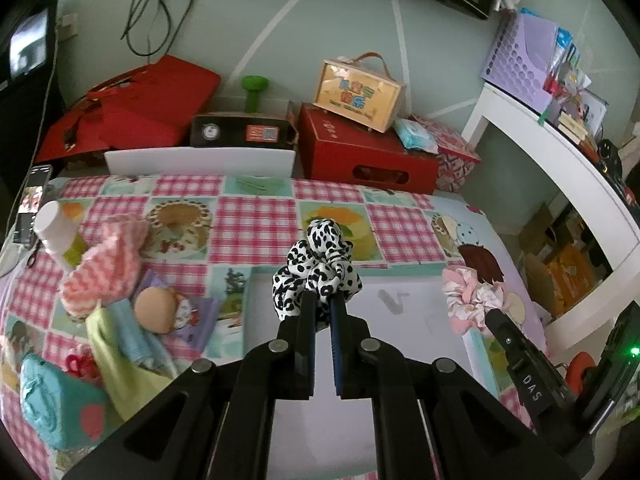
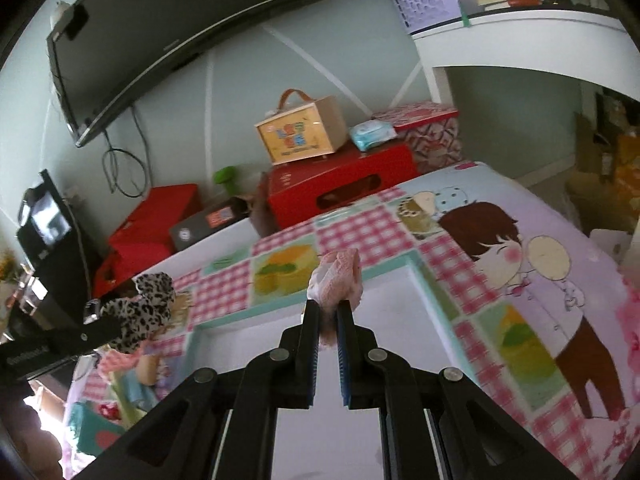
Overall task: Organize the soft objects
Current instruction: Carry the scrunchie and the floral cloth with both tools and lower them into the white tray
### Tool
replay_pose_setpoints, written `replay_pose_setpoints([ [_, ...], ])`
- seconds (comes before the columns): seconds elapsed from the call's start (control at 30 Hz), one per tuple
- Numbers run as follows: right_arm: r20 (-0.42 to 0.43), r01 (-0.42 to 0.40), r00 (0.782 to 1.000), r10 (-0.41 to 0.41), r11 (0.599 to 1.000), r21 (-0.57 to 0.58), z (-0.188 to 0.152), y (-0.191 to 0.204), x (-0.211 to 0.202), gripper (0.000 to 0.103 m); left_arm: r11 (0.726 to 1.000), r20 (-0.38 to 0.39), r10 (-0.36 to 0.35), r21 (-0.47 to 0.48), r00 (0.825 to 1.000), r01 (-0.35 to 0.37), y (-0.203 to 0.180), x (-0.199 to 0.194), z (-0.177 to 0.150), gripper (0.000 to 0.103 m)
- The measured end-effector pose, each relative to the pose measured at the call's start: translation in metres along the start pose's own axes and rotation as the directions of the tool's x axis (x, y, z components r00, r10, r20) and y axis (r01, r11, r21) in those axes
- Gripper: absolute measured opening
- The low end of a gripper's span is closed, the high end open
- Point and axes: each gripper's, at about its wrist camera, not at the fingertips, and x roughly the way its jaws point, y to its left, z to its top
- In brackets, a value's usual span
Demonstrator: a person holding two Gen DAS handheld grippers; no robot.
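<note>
Left tool (image 1: 321,300): you've clamped it on the leopard scrunchie (image 1: 316,268), lifted above the white tray (image 1: 404,320).
Right tool (image 2: 328,310): clamped on the pink scrunchie (image 2: 338,280), above that tray.

Behind the long red cardboard box (image 1: 366,156) hangs a black television (image 2: 168,36); a wooden handled case (image 1: 358,94) sits on top.

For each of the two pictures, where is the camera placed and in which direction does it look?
Left wrist view: sits behind the left tongs, looking across the patterned tablecloth to the wall; they clamp a black-and-white scrunchie; the right tongs show at right.
Right wrist view: sits behind the right tongs, facing the same wall; they clamp a pink scrunchie; the left tongs show at left.
Shared: both scrunchies, tablecloth, red box, white tray.
</note>
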Motion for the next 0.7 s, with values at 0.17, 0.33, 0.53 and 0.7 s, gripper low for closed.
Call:
replay_pose_setpoints([
  [0.17,-0.004,0.045,0.999,-0.045,0.999,0.005,-0.001,-0.010,0.013,0.009,0.999,-0.022,-0.006,0.038,1.000,0.006,-0.016,0.025,-0.003,0.006],
  [0.33,-0.054,0.074,0.996,-0.074,0.997,0.007,-0.007,-0.016,0.031,0.009,0.997,-0.083,0.041,0.069,0.996,-0.036,-0.022,0.061,-0.012,0.006],
  [0.53,-0.153,0.093,0.983,-0.096,0.995,-0.028,-0.018,-0.017,0.052,0.009,0.996,-0.189,0.070,0.058,0.979,-0.060,-0.019,0.093,-0.030,0.006],
  [0.7,-0.236,0.110,0.965,-0.111,0.994,-0.021,-0.027,-0.021,0.065,0.009,0.995,-0.221,0.087,0.065,0.971,-0.074,-0.019,0.100,-0.038,0.007],
])
